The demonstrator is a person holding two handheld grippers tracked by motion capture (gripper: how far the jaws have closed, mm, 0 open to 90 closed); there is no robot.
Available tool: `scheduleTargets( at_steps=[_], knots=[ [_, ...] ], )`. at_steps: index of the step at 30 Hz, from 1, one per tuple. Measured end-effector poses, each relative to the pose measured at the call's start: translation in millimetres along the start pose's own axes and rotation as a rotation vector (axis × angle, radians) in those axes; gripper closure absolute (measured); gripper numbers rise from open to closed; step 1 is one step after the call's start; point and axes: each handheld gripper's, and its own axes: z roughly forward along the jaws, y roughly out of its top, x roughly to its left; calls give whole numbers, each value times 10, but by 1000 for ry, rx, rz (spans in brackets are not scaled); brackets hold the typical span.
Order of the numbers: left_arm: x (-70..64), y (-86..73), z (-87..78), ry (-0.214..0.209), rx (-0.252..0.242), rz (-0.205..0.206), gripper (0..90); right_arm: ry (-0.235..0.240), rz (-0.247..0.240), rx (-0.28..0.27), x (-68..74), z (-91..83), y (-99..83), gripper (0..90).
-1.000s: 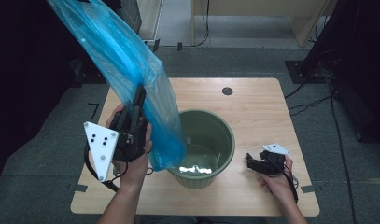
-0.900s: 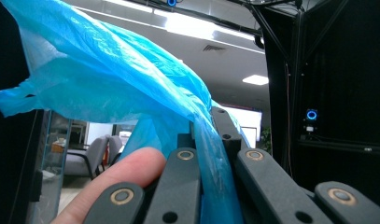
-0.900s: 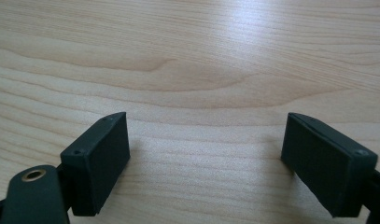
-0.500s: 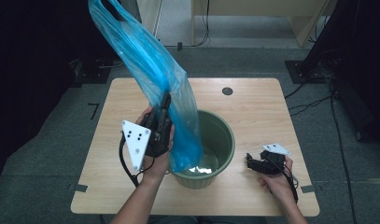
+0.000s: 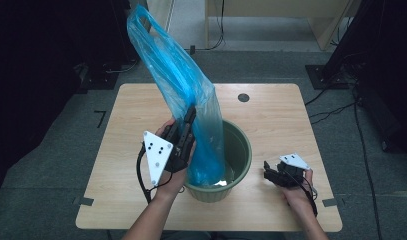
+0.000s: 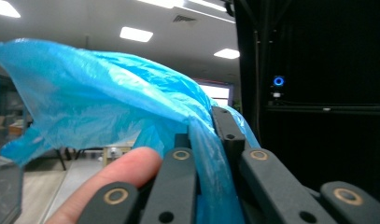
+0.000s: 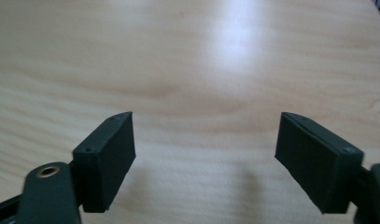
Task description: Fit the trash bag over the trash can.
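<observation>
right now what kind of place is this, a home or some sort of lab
Probably a lab or recording studio, not a home: a bare wooden table on grey carpet, black equipment stands with trailing cables around it, and office ceiling light panels.

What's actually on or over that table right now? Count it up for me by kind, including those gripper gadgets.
Blue plastic bag: 1, clamped in the left gripper, its lower end in the bin
Green bin: 1
Grippers: 2, the right gripper open over the bare table
Total: 4
</observation>
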Motion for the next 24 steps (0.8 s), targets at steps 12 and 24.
scheduleTargets(
  at_steps=[12,24],
  knots=[
    [25,-85,-81,-69,83,3,585,-28,5,-283,196,-599,431,231],
    [0,-123,-244,-128,65,39,862,100,-10,-483,417,-1272,862,256]
  ],
)
